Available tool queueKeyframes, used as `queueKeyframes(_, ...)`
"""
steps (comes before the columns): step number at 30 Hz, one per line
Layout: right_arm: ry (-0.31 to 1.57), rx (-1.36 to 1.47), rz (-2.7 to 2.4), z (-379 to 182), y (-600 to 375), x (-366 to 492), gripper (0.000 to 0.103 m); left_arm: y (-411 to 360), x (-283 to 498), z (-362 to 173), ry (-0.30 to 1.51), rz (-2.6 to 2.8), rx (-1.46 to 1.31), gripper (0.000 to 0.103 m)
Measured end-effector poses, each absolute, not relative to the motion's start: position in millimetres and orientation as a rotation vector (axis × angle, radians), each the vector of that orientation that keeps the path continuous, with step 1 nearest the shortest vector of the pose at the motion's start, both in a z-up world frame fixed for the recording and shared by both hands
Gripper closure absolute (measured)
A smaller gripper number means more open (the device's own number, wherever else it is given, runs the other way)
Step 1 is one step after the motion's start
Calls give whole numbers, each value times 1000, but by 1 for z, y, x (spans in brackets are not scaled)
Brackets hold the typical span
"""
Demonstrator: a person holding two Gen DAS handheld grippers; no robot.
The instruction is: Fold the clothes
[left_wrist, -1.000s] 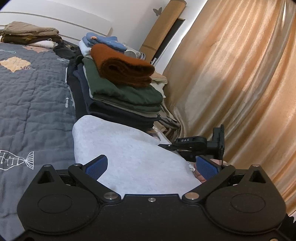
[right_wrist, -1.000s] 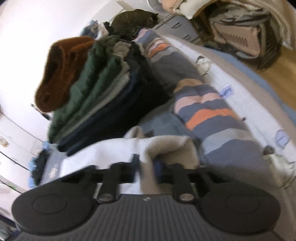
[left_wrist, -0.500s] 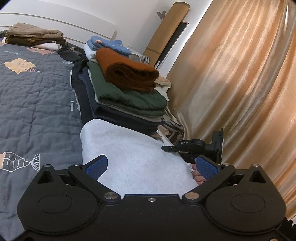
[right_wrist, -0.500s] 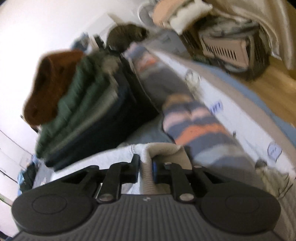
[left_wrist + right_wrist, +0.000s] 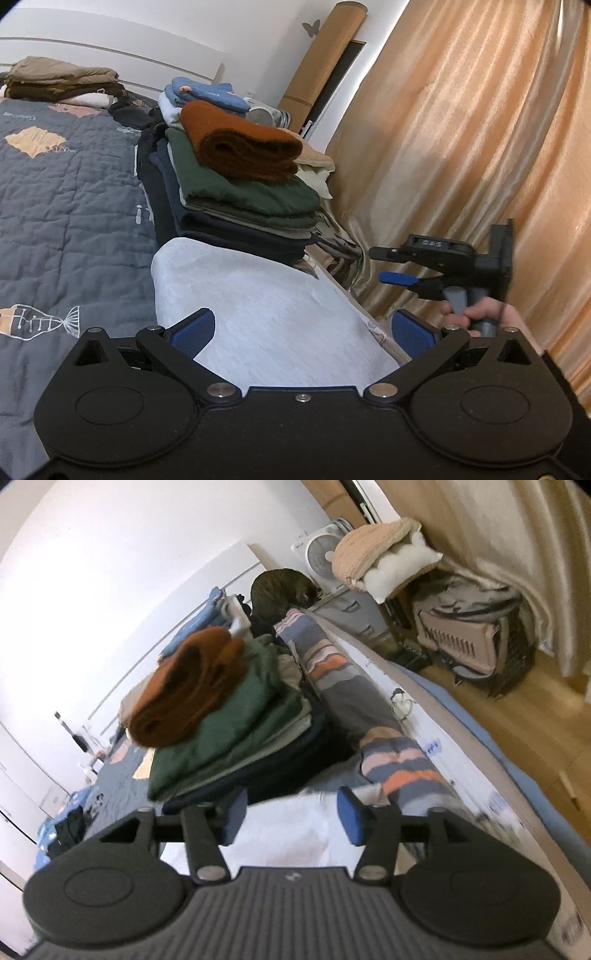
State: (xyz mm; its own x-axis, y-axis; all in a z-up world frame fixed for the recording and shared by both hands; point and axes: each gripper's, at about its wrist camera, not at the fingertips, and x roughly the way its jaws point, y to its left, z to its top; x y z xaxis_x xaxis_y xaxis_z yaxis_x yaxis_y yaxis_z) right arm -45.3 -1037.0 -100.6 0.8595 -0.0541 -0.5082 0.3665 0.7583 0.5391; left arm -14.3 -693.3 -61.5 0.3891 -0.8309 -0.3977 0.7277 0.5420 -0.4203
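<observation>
A light grey folded garment [image 5: 258,314] lies on the bed's near edge, below my left gripper [image 5: 301,328], which is open with its blue pads wide apart and touching nothing. Behind it stands a stack of folded clothes with a rust-brown sweater [image 5: 240,147] on a green top [image 5: 251,192]. My right gripper [image 5: 382,264], held by a hand [image 5: 480,314], hovers off the bed's right side. In the right wrist view its jaws are opening around the gap [image 5: 291,816]; the pale garment [image 5: 288,834] lies beneath them, not pinched. The sweater [image 5: 188,701] sits ahead.
A grey quilt [image 5: 55,206] covers the bed, with another folded pile [image 5: 62,77] at the headboard. An orange curtain [image 5: 461,129] hangs close on the right. A striped garment [image 5: 369,701] lies along the bed edge, with a cat [image 5: 280,590], a fan [image 5: 317,550] and a pet carrier [image 5: 465,635] beyond.
My right gripper let go of the pale garment's fold, its jaws spread, and it rose and pulled back from the bed. The left gripper stayed put.
</observation>
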Motion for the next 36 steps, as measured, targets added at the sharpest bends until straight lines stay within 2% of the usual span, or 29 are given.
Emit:
queueKeyframes(10,477,620,-253,-65,-954,-146,35,-677,-71,-43,599,-988,-97,0)
queueKeyframes(21,568,459,-314,-38,-868,-218,34,-649,-125,-32,642,-957,-16,0)
queueKeyframes(36,685,442,-311,-32,-827,-267,34,-635,-156,-6,713,-927,133,0)
